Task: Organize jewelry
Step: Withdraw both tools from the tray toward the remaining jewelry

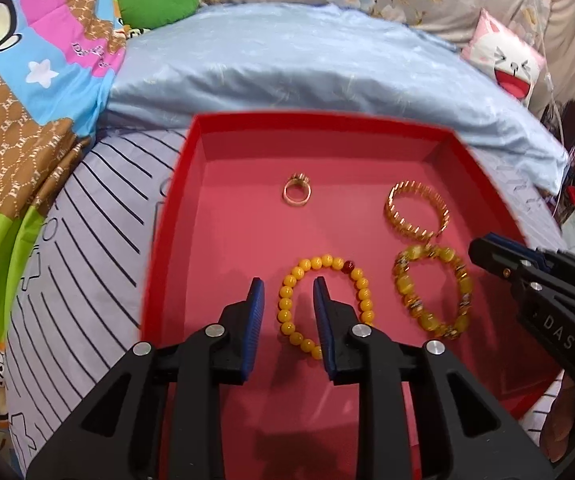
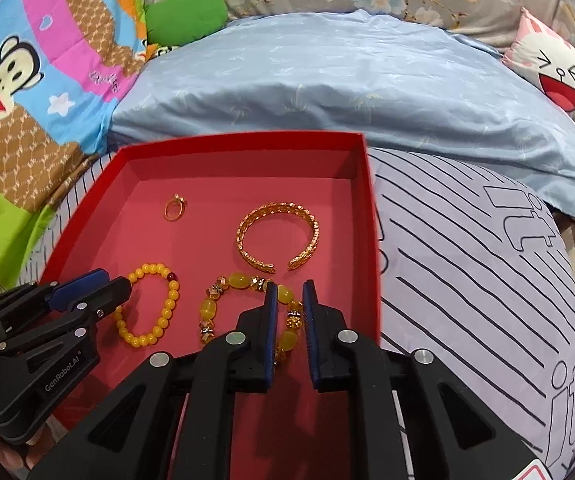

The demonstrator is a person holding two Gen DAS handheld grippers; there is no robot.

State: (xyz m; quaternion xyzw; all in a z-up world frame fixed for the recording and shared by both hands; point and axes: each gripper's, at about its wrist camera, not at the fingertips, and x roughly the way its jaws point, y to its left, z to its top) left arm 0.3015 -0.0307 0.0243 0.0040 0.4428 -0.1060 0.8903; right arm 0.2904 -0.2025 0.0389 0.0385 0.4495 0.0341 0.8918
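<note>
The left gripper (image 1: pixel 289 286) stood partly open, its pads astride the left side of a yellow bead bracelet (image 1: pixel 325 304) without pressing it. Its body read "GenRobot.AI" in the right wrist view. The right gripper (image 2: pixel 289 290) stood narrowly open around a bead of the amber bracelet (image 2: pixel 247 312), grip unclear; its side read "DAS". Both bracelets lay in a red tray (image 1: pixel 319 120), with a gold cuff (image 1: pixel 417 212) at one o'clock and a gold ring (image 1: pixel 297 192) at twelve. The striped sheet (image 2: pixel 487 280) under the tray bore large "it" lettering.
</note>
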